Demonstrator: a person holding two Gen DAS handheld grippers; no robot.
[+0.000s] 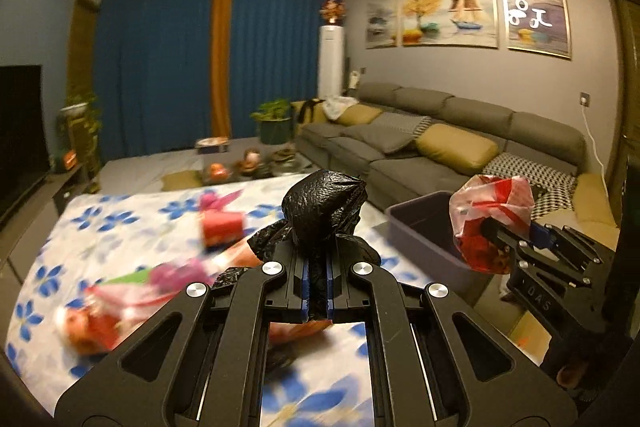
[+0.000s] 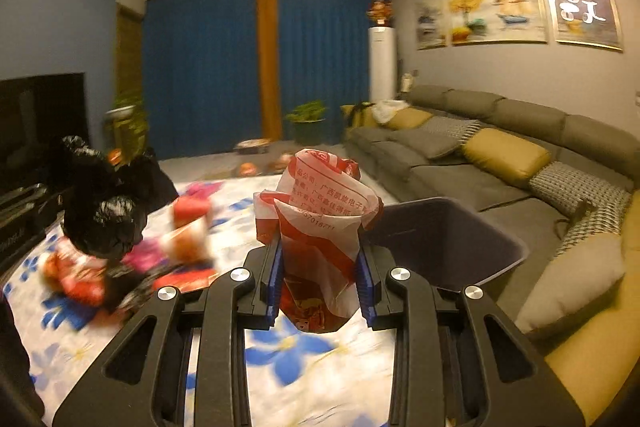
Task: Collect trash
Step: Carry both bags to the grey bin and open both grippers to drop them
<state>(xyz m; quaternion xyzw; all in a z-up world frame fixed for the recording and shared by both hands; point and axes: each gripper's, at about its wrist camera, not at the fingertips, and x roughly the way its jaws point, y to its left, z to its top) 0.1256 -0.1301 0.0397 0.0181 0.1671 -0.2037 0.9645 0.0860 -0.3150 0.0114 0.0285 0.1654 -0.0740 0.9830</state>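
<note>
Black plastic, a crumpled black bag (image 1: 324,205), stood up out of our left gripper (image 1: 318,291), whose jaws were pressed nearly together on the bag's thin gathered neck; pinching it there let the puffed body ride clear above the fingers. In our right gripper (image 2: 318,283) we held a red-and-white printed bag (image 2: 320,223), the blue pads clamped on its two sides with a wider gap, because its bulk sat between them.

From the right wrist view, the dark bin (image 2: 460,239) stood at about two o'clock, just beyond the printed bag and beside the grey sofa (image 2: 480,163). We judged both loads were carried high so they could clear its rim and drop in.

On the flowered cloth (image 1: 120,227), from nine to eleven o'clock in the left view, more litter lay blurred: a red wrapper (image 1: 222,225) and pink and red scraps (image 1: 132,291), perhaps packaging, though the smear hid what they were. Those remained to be gathered.
</note>
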